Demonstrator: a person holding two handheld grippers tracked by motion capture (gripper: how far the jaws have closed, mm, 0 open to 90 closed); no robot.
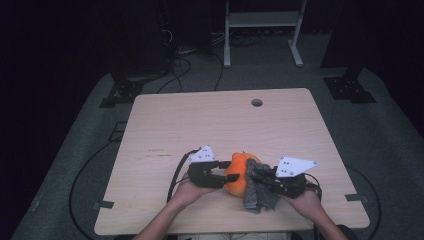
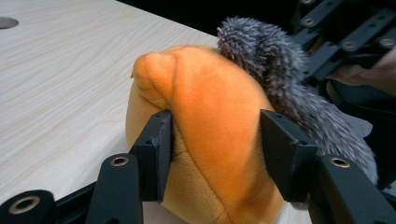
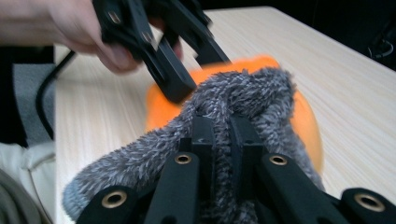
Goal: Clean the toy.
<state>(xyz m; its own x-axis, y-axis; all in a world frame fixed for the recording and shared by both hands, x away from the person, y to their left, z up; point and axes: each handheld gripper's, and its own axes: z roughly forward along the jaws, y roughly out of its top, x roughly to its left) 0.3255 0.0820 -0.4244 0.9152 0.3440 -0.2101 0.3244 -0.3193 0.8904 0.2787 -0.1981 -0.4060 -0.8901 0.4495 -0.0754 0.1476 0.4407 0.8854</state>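
Near the tabletop's (image 1: 165,125) front edge, we pinched the soft orange plush (image 2: 210,140) in the left gripper (image 2: 215,149) while the right gripper's (image 3: 222,140) fingers clamped the limp grey cloth (image 3: 243,93).

A pale wooden table (image 1: 165,125) — an orange plush toy (image 1: 237,175) resting on its near edge.

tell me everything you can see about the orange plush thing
The orange plush is a soft, rounded toy of short velvety fabric, with a stitched seam and a folded bump at its top. It sits near the front edge of the wooden table. The left claw squeezes it between both jaws, denting its sides. A fuzzy grey cloth, pinched in the right claw, is draped against its far side and top.
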